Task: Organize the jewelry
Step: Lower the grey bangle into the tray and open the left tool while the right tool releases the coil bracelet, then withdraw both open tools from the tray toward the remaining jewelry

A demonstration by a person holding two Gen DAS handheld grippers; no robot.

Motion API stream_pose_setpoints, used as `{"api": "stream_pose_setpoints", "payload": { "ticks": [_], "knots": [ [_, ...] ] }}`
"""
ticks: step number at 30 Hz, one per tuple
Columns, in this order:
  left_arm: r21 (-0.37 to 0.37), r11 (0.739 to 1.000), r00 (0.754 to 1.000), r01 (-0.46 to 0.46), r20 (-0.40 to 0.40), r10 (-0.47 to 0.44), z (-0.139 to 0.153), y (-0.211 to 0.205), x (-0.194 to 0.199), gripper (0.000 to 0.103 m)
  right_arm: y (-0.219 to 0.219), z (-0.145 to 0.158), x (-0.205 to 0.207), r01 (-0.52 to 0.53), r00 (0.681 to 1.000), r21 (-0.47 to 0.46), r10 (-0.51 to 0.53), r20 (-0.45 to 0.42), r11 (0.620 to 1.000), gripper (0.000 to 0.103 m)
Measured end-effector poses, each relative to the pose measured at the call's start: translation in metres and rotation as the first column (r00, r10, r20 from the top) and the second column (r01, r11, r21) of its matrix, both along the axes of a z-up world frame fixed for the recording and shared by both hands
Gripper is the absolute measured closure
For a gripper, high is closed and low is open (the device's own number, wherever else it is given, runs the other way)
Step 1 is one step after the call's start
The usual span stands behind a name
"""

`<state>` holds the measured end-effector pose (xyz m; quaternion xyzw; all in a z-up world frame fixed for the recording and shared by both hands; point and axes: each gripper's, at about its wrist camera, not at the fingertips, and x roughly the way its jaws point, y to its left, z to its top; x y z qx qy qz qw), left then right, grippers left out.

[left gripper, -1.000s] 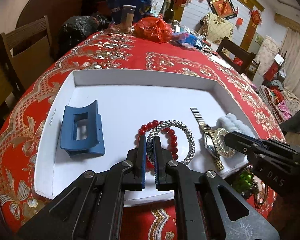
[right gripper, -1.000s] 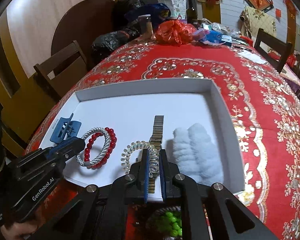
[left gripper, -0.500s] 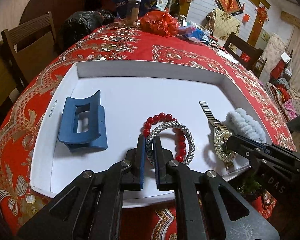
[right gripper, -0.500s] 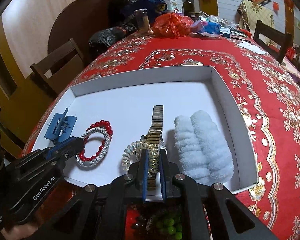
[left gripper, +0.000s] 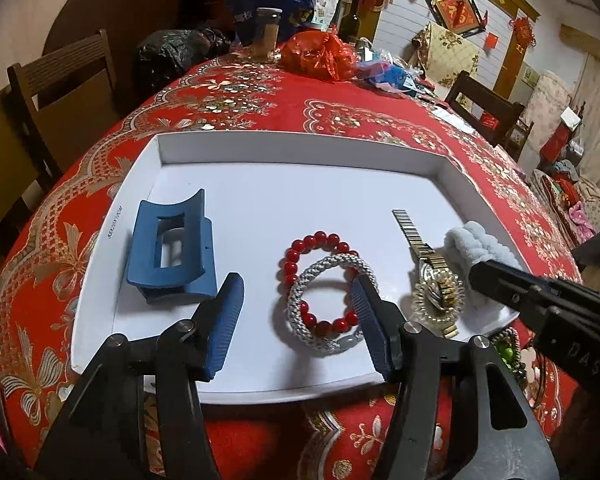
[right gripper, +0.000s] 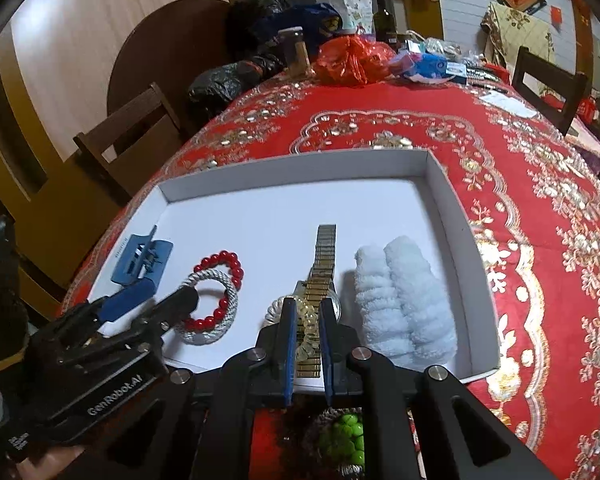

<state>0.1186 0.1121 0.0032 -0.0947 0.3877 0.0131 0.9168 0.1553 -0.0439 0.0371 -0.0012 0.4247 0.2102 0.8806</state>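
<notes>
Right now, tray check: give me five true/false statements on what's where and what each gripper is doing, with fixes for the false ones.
1. The blue hair claw lies inside the white tray. True.
2. The silver braided bracelet lies apart from the red bead bracelet. False: the two overlap, the silver one across the red beads.
3. The left gripper is clamped on the silver braided bracelet. False: its jaws are opening and the bracelet lies on the tray between them, not pressed.
4. The right gripper is closed on the clear coil hair tie, over the gold watch. True.
5. The fluffy white scrunchie sits on the tablecloth outside the tray. False: it lies in the tray, beside the watch.
</notes>
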Motion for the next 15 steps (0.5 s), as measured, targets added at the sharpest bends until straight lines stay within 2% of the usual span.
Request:
{"api": "stream_pose_setpoints", "payload": {
  "ticks": [4, 5, 6, 8, 15],
  "knots": [
    [0.0, 1.0, 1.0, 0.009, 0.009, -0.009, 0.006, -0.003, -0.005, 0.045, -0.009, 0.009, -0.004, 0.008, 1.0, 0.002, -0.008, 0.008, 1.0, 0.092],
    [0.002, 1.0, 1.0, 0.012, 0.012, -0.012, 0.008, -0.004, -0.006, 0.044, -0.011, 0.011, -0.005, 0.011, 1.0, 0.001, -0.011, 0.008, 1.0, 0.085],
    [0.004, 1.0, 1.0, 0.012, 0.016, -0.012, 0.011, -0.004, -0.007, 0.042, -0.014, 0.013, -0.006, 0.015, 1.0, 0.001, -0.015, 0.009, 1.0, 0.069],
    [0.006, 1.0, 1.0, 0.01, 0.03, -0.01, 0.017, -0.005, -0.012, 0.042, -0.02, 0.02, -0.013, 0.025, 0.999, -0.002, -0.025, 0.041, 1.0, 0.059],
    [0.0, 1.0, 0.997, 0.02, 0.07, -0.02, 0.035, -0.007, -0.033, 0.041, -0.057, 0.04, -0.04, 0.05, 0.996, -0.005, -0.05, 0.08, 0.999, 0.059]
  ]
}}
